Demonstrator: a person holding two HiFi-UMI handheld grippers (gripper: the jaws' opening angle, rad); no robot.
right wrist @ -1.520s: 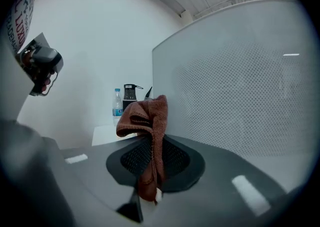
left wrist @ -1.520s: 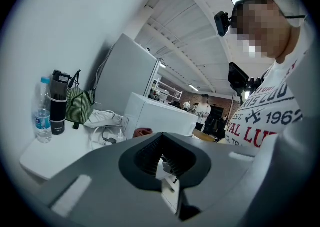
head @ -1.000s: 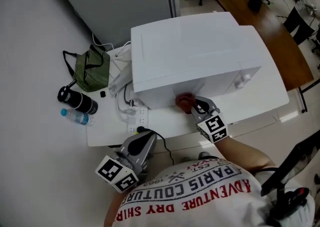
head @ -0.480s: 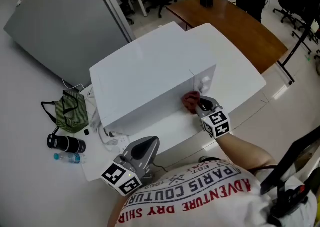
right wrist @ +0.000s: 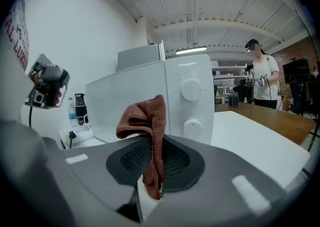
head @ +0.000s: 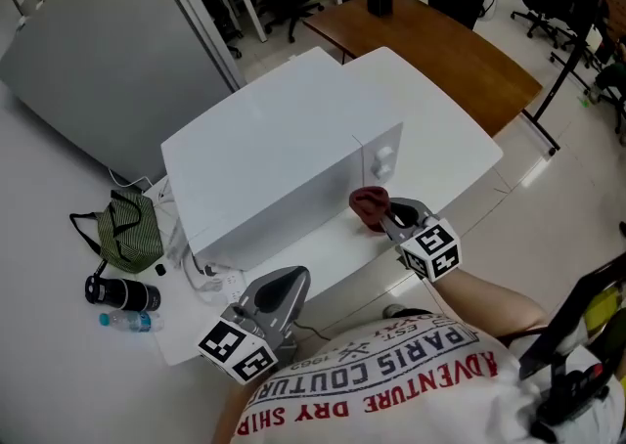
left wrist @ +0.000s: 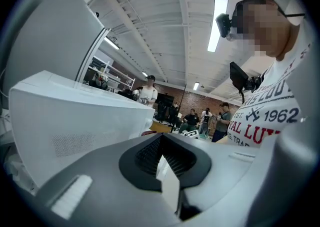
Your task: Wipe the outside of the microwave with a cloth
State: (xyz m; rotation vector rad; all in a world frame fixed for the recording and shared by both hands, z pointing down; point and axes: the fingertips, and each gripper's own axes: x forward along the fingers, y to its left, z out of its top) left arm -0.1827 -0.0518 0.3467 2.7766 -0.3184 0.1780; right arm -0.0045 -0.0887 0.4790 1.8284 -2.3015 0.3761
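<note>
Right hand-held gripper [head: 390, 216] clamping cloth [head: 369, 204] (reddish), near microwave [head: 274, 168]

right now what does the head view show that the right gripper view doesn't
Only the head view: the microwave's flat top, the green striped bag left of it, and the marker cube on the right gripper. Only the right gripper view: the ceiling, and the cloth pinched between shut fingers, its tail hanging down. Both: the microwave's two dials, the red-brown cloth near its front, and the water bottle.
</note>
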